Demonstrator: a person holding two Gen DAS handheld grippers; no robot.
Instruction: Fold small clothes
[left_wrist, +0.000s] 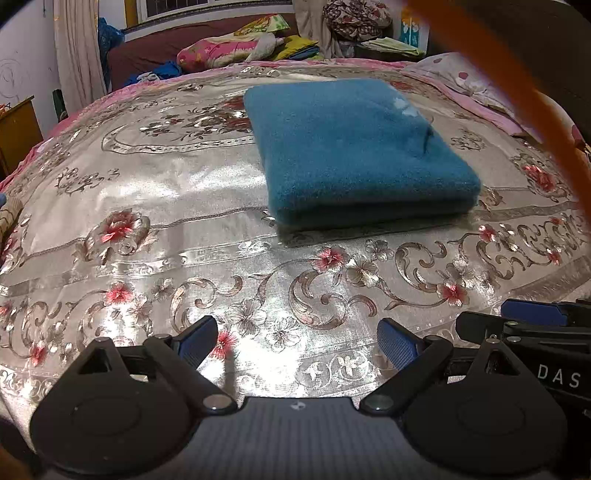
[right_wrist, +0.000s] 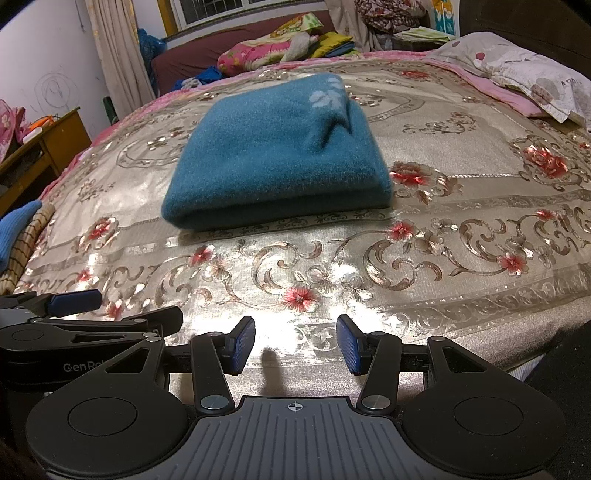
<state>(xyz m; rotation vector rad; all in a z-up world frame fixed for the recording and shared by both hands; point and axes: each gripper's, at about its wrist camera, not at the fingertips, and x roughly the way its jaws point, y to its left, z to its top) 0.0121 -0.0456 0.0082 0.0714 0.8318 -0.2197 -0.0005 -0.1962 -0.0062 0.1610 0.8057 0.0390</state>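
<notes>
A teal fleece garment (left_wrist: 354, 151) lies folded into a thick rectangle on the shiny floral bedspread (left_wrist: 155, 206), with pale paw prints near its far edge. The same folded garment (right_wrist: 280, 151) sits mid-bed in the right wrist view. My left gripper (left_wrist: 299, 345) is open above the bedspread near the front edge, well short of the garment, with nothing between its fingers. My right gripper (right_wrist: 295, 345) is open too, empty, and just as far back. The left gripper (right_wrist: 70, 314) also shows beside it, at the left of the right wrist view.
A blurred orange strap (left_wrist: 517, 85) crosses the top right of the left wrist view. Folded clothes, blue and checked (right_wrist: 22, 236), lie at the bed's left edge. A pillow (right_wrist: 532, 77) is at the far right. A wooden desk (right_wrist: 48, 147) stands left of the bed; bedding piles lie behind.
</notes>
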